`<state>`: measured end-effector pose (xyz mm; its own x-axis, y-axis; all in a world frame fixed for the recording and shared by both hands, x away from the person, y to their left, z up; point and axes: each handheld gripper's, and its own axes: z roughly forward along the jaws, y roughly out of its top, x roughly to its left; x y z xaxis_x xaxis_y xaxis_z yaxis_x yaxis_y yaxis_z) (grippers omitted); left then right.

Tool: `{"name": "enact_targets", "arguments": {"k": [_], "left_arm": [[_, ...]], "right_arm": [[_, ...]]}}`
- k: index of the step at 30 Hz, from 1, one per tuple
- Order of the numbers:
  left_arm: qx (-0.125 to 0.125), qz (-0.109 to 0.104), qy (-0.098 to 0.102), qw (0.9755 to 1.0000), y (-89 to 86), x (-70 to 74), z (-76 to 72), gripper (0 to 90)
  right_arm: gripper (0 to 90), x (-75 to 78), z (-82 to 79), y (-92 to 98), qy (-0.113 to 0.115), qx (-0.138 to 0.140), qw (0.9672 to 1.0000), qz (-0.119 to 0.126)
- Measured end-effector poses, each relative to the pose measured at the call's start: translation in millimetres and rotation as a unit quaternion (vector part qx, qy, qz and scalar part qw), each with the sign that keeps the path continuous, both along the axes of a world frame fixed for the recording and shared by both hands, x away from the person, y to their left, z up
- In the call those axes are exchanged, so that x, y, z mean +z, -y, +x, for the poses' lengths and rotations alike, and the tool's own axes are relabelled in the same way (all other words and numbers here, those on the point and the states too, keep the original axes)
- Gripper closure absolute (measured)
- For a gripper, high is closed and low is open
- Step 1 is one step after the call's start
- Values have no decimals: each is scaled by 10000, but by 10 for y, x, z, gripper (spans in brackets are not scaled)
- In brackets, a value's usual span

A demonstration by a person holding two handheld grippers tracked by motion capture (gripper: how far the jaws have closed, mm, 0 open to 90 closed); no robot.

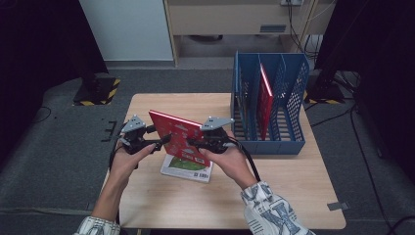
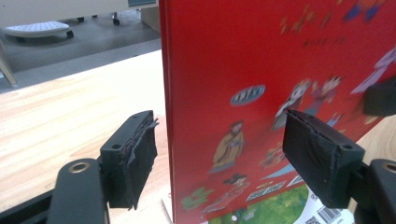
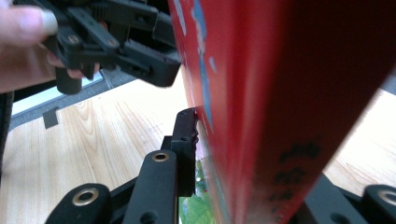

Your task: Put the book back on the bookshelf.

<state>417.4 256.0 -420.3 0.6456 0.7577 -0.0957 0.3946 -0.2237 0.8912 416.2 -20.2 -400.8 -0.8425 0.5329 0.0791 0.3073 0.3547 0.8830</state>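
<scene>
The red book [image 1: 176, 136] stands tilted above the desk [image 1: 274, 196], over a second book [image 1: 188, 169] lying flat. With one grip carrying it, I judge it could swing or slip and drop onto that lower book. The right claw [image 3: 205, 154] pinches its edge. The left claw [image 2: 215, 158] is spread, its pads clear of the cover (the spine sits between them). Farther back stands the blue file rack [image 1: 269, 142].

A light wooden table [image 1: 284, 196] sits on grey carpet. At its two o'clock corner stands a blue perforated file rack [image 1: 295, 98] with upright dividers, and a red book [image 1: 265, 100] stands upright in a middle slot. At ten o'clock, off the table, a yellow-and-black striped base [image 1: 98, 90] rests on the floor.
</scene>
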Motion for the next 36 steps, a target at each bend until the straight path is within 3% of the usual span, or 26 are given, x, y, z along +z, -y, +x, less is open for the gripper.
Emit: {"name": "enact_targets", "arguments": {"k": [11,17,27,36], "left_arm": [[129,68,-31,9999,16,-117,-46,259],[152,27,-97,9998,48,-230,-74,268],[157,-51,-165,9997,64,-263,-54,269],[111,-21,-201,9997,74,-280,-42,255]], "right_arm": [[706,6,-119,-48,20,-51,10000,25],[520,23,-179,-84,214,-60,9996,178],[533,45,-211,-97,180,37,9996,220],[485,95,-198,-132,167,106,9991,368]]}}
